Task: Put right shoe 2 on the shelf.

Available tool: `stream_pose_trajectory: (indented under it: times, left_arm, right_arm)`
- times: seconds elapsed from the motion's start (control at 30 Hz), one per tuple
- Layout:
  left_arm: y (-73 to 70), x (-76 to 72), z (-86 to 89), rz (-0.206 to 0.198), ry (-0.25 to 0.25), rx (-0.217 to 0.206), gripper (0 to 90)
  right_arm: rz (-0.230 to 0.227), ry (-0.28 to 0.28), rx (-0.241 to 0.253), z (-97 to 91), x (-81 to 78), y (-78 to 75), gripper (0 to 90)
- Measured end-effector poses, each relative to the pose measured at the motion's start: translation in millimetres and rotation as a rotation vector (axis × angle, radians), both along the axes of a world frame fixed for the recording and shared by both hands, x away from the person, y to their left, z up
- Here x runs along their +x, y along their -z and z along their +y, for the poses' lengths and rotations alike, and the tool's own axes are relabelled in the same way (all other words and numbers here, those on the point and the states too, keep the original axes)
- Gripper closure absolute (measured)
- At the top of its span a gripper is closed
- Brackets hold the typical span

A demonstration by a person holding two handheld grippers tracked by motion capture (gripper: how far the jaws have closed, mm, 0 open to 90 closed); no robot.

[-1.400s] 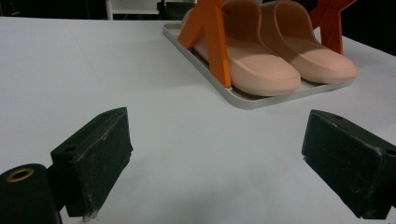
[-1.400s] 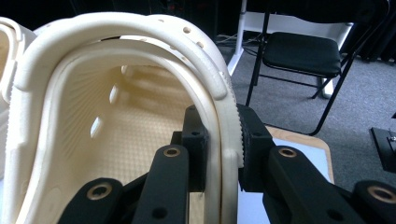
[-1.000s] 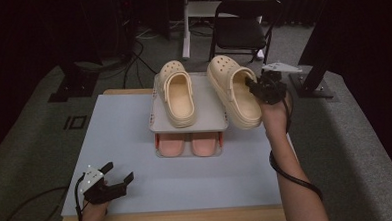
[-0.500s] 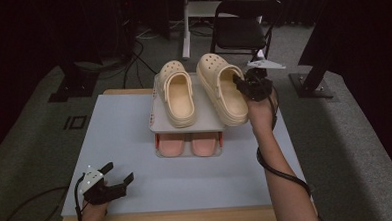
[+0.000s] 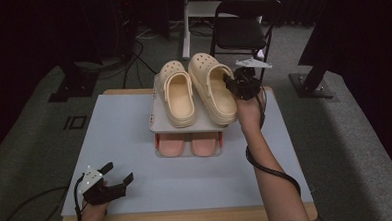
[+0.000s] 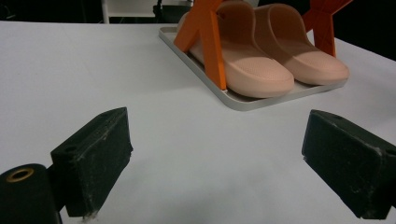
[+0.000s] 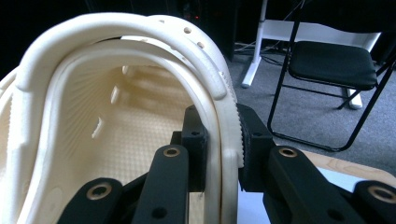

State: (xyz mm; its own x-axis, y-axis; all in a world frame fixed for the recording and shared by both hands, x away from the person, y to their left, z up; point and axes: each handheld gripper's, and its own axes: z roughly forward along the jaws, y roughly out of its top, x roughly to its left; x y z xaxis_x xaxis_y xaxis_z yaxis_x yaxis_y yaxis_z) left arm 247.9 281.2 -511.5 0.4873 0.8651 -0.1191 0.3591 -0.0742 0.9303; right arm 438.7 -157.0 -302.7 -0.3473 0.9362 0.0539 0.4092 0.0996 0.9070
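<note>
Two cream clogs lie side by side on the top shelf [image 5: 160, 123] of a small grey rack. The right clog [image 5: 214, 92] is pinched at its side wall by my right gripper [image 5: 232, 85], which is shut on it; in the right gripper view the jaws clamp the cream rim [image 7: 223, 140] from both sides. The left clog [image 5: 176, 94] lies free beside it. A pair of pink slippers [image 5: 190, 143] rests on the lower tray [image 6: 243, 101] between orange supports [image 6: 209, 37]. My left gripper [image 5: 117, 175] stands open over the table's front left, nothing between its pads [image 6: 95, 149].
The light grey table top [image 5: 115, 139] has bare room left and in front of the rack. A black folding chair [image 5: 244, 31] and a white stand [image 5: 187, 21] are behind the table. Cables lie on the carpet at the left.
My right gripper has carried the right clog leftward, from the shelf's right edge to a spot beside the left clog. The left gripper has stayed put.
</note>
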Motion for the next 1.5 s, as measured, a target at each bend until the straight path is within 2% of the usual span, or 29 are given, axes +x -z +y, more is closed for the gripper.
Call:
stream_pose_trajectory:
  times: [0.2,0.37,0.5,0.63,0.93,1.03,1.1,1.17,1.23,1.33,1.5]
  left_arm:
    - [-0.2,0.0,1.6,-0.003,0.0,-0.003,8.2]
    - [0.0,0.1,1.6,-0.003,0.001,-0.003,8.2]
    - [0.0,0.2,1.7,-0.001,0.003,-0.004,8.2]
    - [0.2,0.4,1.5,-0.001,0.004,-0.003,8.2]
    - [0.6,1.0,0.5,-0.001,0.004,-0.004,8.2]
    - [0.8,1.1,0.2,0.001,0.006,0.0,8.2]
    - [0.9,1.4,-0.3,0.001,0.008,0.003,8.2]
    - [0.9,1.4,-0.7,0.0,0.008,0.003,8.2]
    - [0.9,1.3,-1.0,0.0,0.01,0.003,8.2]
    - [0.7,1.2,-0.9,-0.001,0.01,0.005,8.2]
    - [0.7,0.6,-0.4,-0.001,0.007,0.0,8.2]
  right_arm:
    - [0.02,0.02,-0.023,11.7,5.4,7.7,75.8]
    - [0.04,0.038,-0.013,16.2,9.3,13.5,75.7]
    - [0.05,0.046,-0.031,22.4,10.5,18.8,75.6]
    - [0.06,0.048,-0.008,24.2,10.5,20.6,75.3]
    - [0.057,0.027,-0.035,28.4,7.1,21.0,73.2]
    - [0.079,-0.003,-0.025,27.8,7.2,21.0,68.5]
    - [0.098,-0.023,-0.051,30.4,7.3,22.7,68.3]
    - [0.089,-0.023,-0.037,30.0,6.1,22.9,68.1]
    - [0.09,-0.029,0.002,28.4,5.0,22.7,66.1]
    - [0.084,-0.034,-0.01,28.8,3.7,22.3,64.7]
    - [0.091,-0.072,0.016,24.9,3.9,23.0,48.9]
